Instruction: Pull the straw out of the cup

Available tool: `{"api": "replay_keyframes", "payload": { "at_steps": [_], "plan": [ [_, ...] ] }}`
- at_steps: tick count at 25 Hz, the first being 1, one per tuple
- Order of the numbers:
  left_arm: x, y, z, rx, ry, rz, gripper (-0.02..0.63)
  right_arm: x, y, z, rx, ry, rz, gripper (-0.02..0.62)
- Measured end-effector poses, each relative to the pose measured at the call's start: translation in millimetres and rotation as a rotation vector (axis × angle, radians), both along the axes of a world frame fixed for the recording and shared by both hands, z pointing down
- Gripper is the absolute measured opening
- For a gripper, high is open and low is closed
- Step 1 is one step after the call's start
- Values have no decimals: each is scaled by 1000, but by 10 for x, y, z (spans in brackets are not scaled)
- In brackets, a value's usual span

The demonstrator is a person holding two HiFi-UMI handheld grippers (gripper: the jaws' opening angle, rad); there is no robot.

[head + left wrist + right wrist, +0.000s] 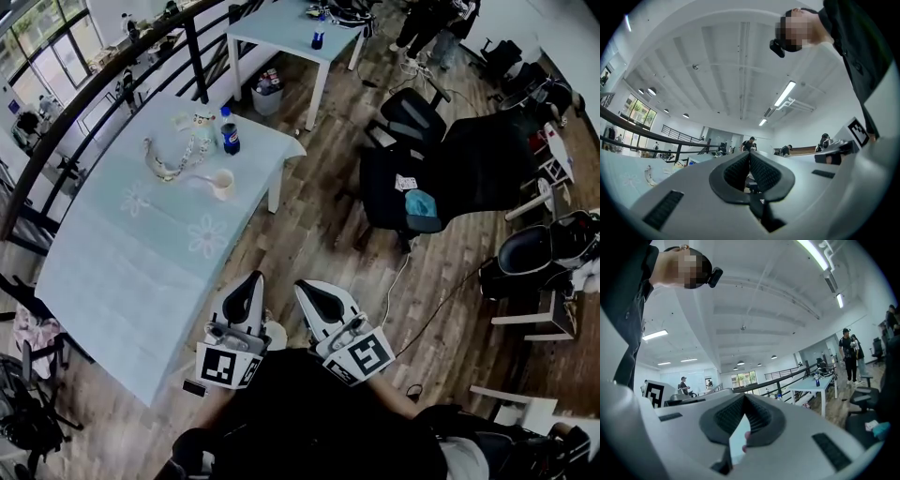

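A pale cup (222, 184) stands on the table with the light blue cloth (141, 253), toward its far end. A thin pale line at the cup's left may be the straw; it is too small to tell. Both grippers are held close to the person's body, well short of the cup and off the table's near corner. My left gripper (249, 280) has its jaws together with nothing between them, and its own view shows the left gripper (750, 154) pointing slightly up across the room. My right gripper (307, 289) is shut too, and in its own view the right gripper (743, 397) holds nothing.
A cola bottle (230, 131) and a clear curved plastic piece (169, 161) lie beyond the cup. A dark railing (103, 66) runs along the table's far side. Black chairs (450, 169) stand to the right on the wood floor; a second white table (281, 33) and a bin (267, 94) sit farther off.
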State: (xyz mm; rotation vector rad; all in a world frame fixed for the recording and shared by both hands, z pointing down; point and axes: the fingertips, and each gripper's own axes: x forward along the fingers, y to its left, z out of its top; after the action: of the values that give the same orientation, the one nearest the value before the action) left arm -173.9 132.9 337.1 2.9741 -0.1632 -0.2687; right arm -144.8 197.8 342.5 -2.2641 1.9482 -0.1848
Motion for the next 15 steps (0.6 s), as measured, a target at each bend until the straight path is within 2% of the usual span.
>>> {"api": "replay_keyframes", "payload": {
  "at_steps": [7,15],
  "plan": [
    [347,-388,-57,19,14,18,14,312,-431,-39,11,15,7,9],
    [445,-753,-27,23,13,-3,14,428,-867,-20,7,29,-35,9]
  ]
}}
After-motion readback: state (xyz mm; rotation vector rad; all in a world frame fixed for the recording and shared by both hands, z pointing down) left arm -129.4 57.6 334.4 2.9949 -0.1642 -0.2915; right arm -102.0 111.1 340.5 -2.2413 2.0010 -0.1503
